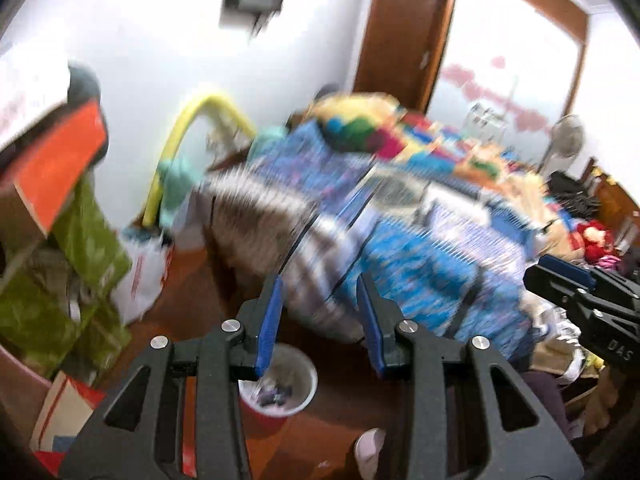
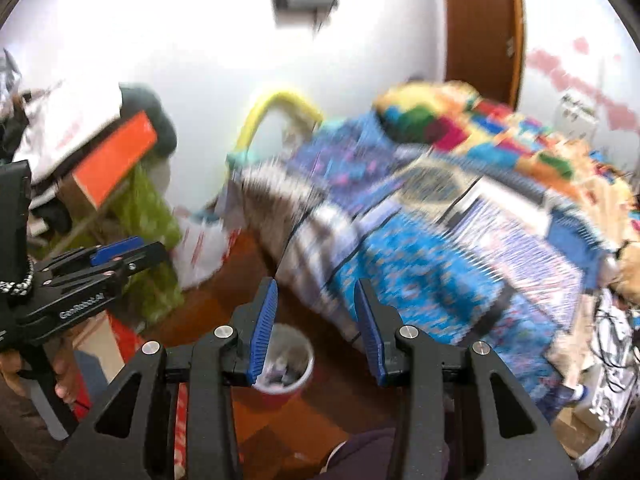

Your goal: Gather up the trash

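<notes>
A red bin (image 1: pixel 280 384) with a white liner stands on the brown floor beside the bed and holds dark scraps; it also shows in the right wrist view (image 2: pixel 286 364). My left gripper (image 1: pixel 318 312) is open and empty, held above the bin. My right gripper (image 2: pixel 314 312) is open and empty too, also above the bin. Each gripper shows at the edge of the other's view: the right one (image 1: pixel 584 296), the left one (image 2: pixel 100 264). Both views are blurred by motion.
A bed with a blue patterned cover (image 1: pixel 400 240) and a colourful quilt (image 1: pixel 400 128) fills the right. Green bags (image 1: pixel 84 248), an orange box (image 1: pixel 60 168) and a white plastic bag (image 1: pixel 148 276) are stacked at left. A yellow tube (image 1: pixel 188 120) leans on the wall.
</notes>
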### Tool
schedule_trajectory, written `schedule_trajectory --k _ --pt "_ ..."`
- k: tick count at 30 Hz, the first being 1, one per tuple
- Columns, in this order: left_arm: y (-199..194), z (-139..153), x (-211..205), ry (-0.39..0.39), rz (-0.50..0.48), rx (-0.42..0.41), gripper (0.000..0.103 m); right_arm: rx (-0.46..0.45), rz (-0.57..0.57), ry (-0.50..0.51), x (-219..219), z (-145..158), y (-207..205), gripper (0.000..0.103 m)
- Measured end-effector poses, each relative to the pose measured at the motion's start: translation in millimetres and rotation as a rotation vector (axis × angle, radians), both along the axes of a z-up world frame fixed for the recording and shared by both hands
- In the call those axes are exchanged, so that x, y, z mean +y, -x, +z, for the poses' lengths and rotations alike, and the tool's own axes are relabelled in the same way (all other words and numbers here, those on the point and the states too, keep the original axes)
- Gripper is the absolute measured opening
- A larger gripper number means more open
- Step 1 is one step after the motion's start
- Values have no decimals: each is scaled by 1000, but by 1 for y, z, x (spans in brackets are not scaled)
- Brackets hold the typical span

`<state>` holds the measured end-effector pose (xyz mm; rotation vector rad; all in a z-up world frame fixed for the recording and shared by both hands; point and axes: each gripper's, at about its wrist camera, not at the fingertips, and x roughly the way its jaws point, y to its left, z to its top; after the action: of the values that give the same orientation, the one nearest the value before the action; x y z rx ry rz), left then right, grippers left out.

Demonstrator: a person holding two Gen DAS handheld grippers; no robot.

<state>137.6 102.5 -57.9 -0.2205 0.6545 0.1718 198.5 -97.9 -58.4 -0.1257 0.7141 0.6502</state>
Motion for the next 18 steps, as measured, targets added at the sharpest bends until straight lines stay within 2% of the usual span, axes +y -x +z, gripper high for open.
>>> schedule_trajectory --k 2,6,10,15,17,18 --pt "20 25 -20 -29 -33 -87 37 -59 -36 -31 -16 18 16 37" --pt "52 57 -56 -71 -103 -201 37 -181 -102 -96 -50 50 55 37" --pt "83 72 -81 -75 -160 -264 37 -254 -152 -147 -76 68 91 37" --pt "119 77 -103 -99 -204 -301 38 -288 -197 -205 -95 71 127 37" --pt "131 76 -109 -106 -219 -305 48 -302 -217 -211 -101 70 140 39" --pt "136 75 -111 -106 -222 -306 55 -311 -236 -210 -104 69 146 46"
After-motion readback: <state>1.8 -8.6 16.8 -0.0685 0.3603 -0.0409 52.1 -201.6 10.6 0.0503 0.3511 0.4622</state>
